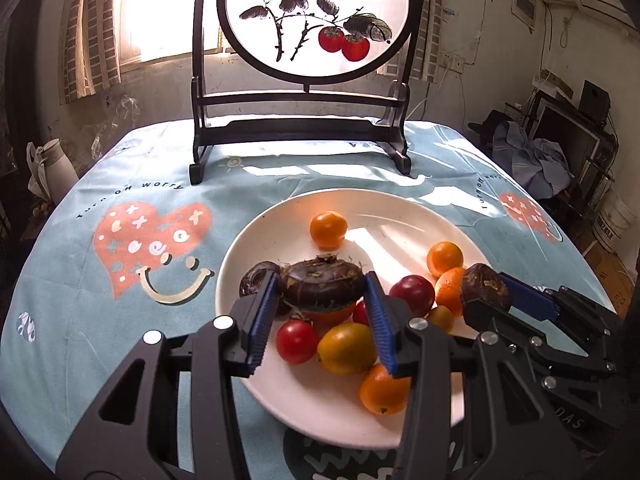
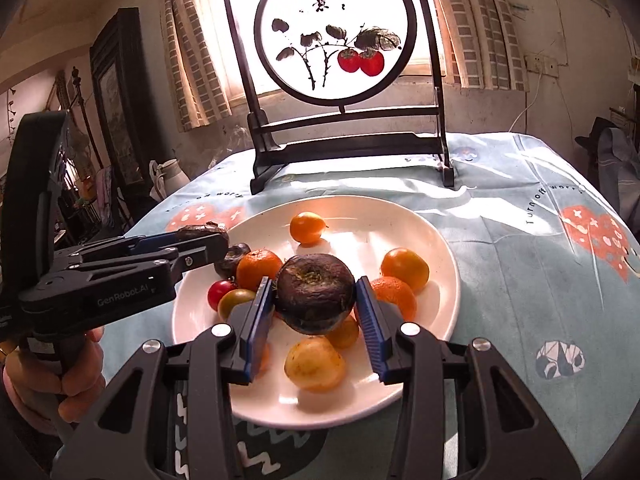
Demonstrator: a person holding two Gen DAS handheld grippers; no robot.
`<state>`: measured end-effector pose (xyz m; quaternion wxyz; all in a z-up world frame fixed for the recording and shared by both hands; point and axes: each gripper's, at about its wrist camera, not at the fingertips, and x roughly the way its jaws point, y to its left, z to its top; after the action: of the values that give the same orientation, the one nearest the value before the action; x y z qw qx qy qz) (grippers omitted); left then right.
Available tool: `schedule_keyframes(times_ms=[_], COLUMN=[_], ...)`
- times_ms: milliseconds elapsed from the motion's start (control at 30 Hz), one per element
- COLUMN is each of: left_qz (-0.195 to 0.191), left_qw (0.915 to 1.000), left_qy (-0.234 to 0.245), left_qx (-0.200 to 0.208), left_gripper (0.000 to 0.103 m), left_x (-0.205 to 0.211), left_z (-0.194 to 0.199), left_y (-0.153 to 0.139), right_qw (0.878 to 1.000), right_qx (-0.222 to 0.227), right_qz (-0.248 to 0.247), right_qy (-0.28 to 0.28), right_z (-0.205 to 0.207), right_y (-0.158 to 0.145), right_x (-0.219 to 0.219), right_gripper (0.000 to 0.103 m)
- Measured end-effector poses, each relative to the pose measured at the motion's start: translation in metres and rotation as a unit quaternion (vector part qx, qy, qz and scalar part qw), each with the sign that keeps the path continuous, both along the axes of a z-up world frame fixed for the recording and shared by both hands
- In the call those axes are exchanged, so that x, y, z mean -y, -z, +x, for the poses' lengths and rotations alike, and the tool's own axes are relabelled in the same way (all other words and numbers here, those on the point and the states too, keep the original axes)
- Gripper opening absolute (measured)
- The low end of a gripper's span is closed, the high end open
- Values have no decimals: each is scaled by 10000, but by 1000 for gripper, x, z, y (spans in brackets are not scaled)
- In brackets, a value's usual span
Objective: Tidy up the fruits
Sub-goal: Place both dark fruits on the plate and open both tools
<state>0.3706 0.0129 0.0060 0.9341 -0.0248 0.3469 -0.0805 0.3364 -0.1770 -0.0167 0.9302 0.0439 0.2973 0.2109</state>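
**Both hand-held grippers lift dark fruits over the plate**

While the white plate [image 1: 280,232] sits on the cloth-covered counter [image 1: 120,280] in the left wrist view, the left hand-held gripper [image 1: 320,300] is clenched on a dark brown, flattened fruit [image 1: 320,284], its blue pads [image 1: 262,320] pressing both sides and holding it above the plate. Another dark fruit [image 1: 256,276] lies on the plate just behind the left pad. Oranges [image 1: 328,230] rest toward the far side of the plate, a red tomato [image 1: 297,341] and a yellow-green fruit [image 1: 347,348] lie below the held fruit, and a red plum-like fruit [image 1: 414,294] sits to the right. At the right edge the right hand-held gripper [image 1: 490,292] comes in, grasping a second dark round fruit [image 1: 486,286]. A framed round painting [image 1: 316,16] stands upright at the far end of the counter.

Seen from the right wrist, the right hand-held gripper [image 2: 316,304] grips its dark round fruit [image 2: 316,298] between blue pads [image 2: 370,320], raised over the plate [image 2: 432,240]. Oranges [image 2: 404,269] and a yellow fruit [image 2: 314,364] lie beneath and around it. On the left, a person's hand [image 2: 60,376] holds the left hand-held gripper [image 2: 204,240], whose tips clamp the flattened fruit [image 2: 200,233] above the plate's left rim.
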Motion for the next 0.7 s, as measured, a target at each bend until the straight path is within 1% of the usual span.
schedule_keyframes(times_ms=[67,100,133,167,200,233,267,300,367,433,500,600,700], left_qz=[-2,19,42,31,-1,-5,26,59,102,89,4,-70,-78], left_qw=[10000,9999,9999,9998,9997,9997,9995,9992,9988,9987,9982,9977,9968], left_qy=[-80,-119,-160,-191,-189,-192,-247,-321,-355,-424,-537,-652,-798], left_qx=[-25,-7,25,80,129,151,175,243,323,285,266,154,67], left_gripper=[45,47,58,63,66,76,89,91,93,99,99,100,100], left_x=[-1,-1,-1,-2,-2,-2,-2,-4,-6,-11,-19,-31,-43], left_z=[9,12,13,13,13,12,10,6,-2,-12,-24,-45,-66], left_y=[2,3,2,1,-1,-4,-6,-8,-15,-22,-25,-19,-4], right_qw=[10000,9999,9999,9999,9999,9998,9998,9997,9999,9999,9996,9981,9956], right_qx=[-64,-96,-114,-104,-90,-72,-60,-65,-43,14,12,-53,-133], right_qz=[-28,-58,-79,-96,-122,-160,-203,-225,-163,-87,-61,-93,-255], right_qy=[15,17,12,20,27,24,37,53,5,-102,-290,-600,-894], right_z=[11,15,19,20,22,21,20,18,11,-1,-15,-41,-66], right_y=[4,5,7,8,8,9,8,7,1,-7,-12,-12,-6], right_x=[-2,-3,-4,-5,-6,-8,-8,-8,-6,-3,-3,-4,-11], right_gripper=[43,43,43,43,43,44,48,52,53,53,54,54,55])
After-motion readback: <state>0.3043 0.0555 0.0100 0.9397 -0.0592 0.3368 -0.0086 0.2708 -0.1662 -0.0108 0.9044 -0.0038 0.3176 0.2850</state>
